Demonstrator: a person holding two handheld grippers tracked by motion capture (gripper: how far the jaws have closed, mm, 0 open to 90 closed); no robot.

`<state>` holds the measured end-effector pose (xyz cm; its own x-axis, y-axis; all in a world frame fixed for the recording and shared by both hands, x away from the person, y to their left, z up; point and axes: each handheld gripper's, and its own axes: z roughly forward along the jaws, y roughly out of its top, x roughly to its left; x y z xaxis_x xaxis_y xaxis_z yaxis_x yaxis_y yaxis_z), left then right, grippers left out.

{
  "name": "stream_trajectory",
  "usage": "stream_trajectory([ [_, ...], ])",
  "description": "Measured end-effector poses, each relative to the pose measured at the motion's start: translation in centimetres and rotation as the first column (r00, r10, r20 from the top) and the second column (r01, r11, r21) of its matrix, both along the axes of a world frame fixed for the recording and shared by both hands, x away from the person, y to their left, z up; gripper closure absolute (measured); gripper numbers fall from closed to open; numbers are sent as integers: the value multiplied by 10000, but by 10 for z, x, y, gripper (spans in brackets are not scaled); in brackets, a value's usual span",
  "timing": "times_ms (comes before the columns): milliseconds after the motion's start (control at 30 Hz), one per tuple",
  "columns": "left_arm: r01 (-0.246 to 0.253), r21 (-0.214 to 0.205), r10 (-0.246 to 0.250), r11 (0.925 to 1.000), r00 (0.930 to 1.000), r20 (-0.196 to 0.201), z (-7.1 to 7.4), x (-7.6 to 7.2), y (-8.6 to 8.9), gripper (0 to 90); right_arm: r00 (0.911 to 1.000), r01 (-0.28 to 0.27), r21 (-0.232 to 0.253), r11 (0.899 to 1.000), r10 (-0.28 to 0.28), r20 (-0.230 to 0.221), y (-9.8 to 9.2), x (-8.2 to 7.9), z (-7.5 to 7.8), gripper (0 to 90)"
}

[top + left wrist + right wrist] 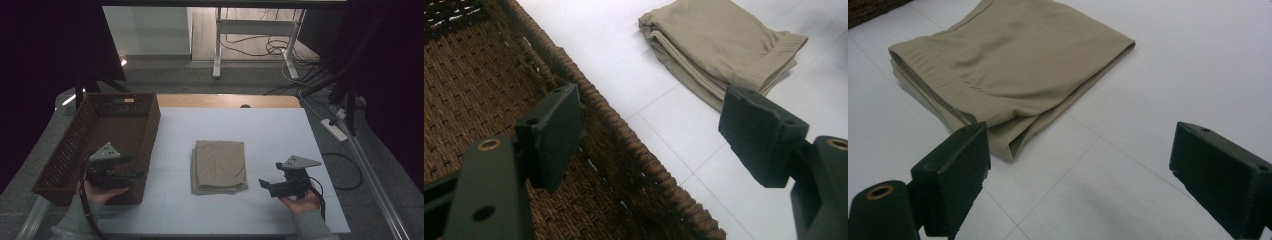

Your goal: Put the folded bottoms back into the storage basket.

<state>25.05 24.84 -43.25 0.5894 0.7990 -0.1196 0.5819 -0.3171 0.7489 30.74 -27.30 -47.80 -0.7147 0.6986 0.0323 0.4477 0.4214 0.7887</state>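
Observation:
A folded beige cloth [219, 166] lies flat in the middle of the white table [260, 135]. My left gripper [131, 167] hovers over the near right corner of the brown wicker basket [80, 135], its jaws open and empty, pointing toward the cloth [719, 45]. In the left gripper view the basket rim [624, 135] runs between the jaws. My right gripper [266, 185] sits to the right of the cloth near the front edge, jaws open and empty. In the right gripper view the cloth [1018, 65] lies just ahead of the jaws.
The basket's inside [117, 132] holds nothing that I can see. A wooden strip [225, 100] borders the table's far edge. Beyond it stand desk legs [217, 45] and cables [300, 75] on the floor; a power strip [335, 129] lies off the right side.

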Motion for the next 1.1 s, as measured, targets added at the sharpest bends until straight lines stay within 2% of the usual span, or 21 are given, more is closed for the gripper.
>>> stream_trajectory([
  [833, 186, -108, -184, 9998, 9997, 183, 4, -1, -6, 247, 9999, -98, -68, 9999, 97, -61, 2, 0, -2, 98],
  [1100, 325, -165, -321, 9993, 9992, 259, 6, 1, -12, 247, 9999, -126, 5, 9999, 126, 70, 2, -1, -2, 113],
])
